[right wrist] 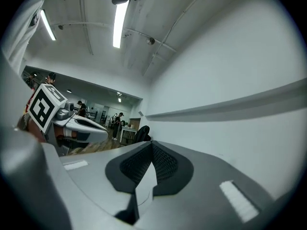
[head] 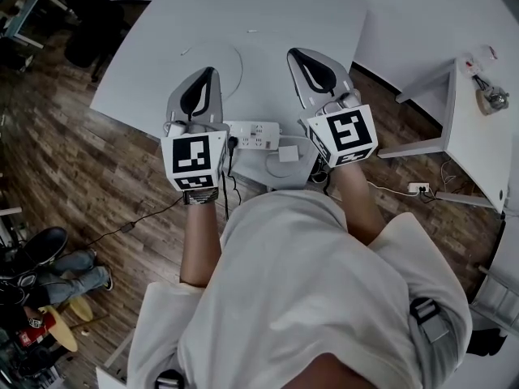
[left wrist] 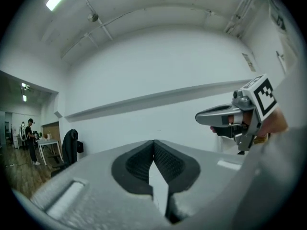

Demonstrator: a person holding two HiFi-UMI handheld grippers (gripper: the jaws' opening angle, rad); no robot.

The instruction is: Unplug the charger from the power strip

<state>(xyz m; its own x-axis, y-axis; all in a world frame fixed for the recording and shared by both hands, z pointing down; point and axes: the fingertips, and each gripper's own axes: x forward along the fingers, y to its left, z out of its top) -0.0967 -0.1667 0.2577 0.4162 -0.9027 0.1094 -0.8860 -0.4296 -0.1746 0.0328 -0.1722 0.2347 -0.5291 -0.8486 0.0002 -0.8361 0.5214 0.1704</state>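
Note:
In the head view a white power strip (head: 253, 134) lies near the front edge of the white table (head: 268, 23), with a black plug (head: 231, 144) at its left end. A small white charger block (head: 288, 154) with a white cable lies on the table just right of the strip, apart from its sockets. Both grippers are held up above the table and point level at the far wall. My left gripper (head: 204, 75) (left wrist: 153, 145) is shut on nothing. My right gripper (head: 302, 57) (right wrist: 152, 147) is also shut and empty. Each gripper view shows the other gripper alongside.
A second white table (head: 474, 136) stands at the right with a tape roll (head: 493, 98) on it. A socket block (head: 418, 188) and cables lie on the wooden floor. A dark chair (head: 89, 39) stands at the far left. People stand far off in the room.

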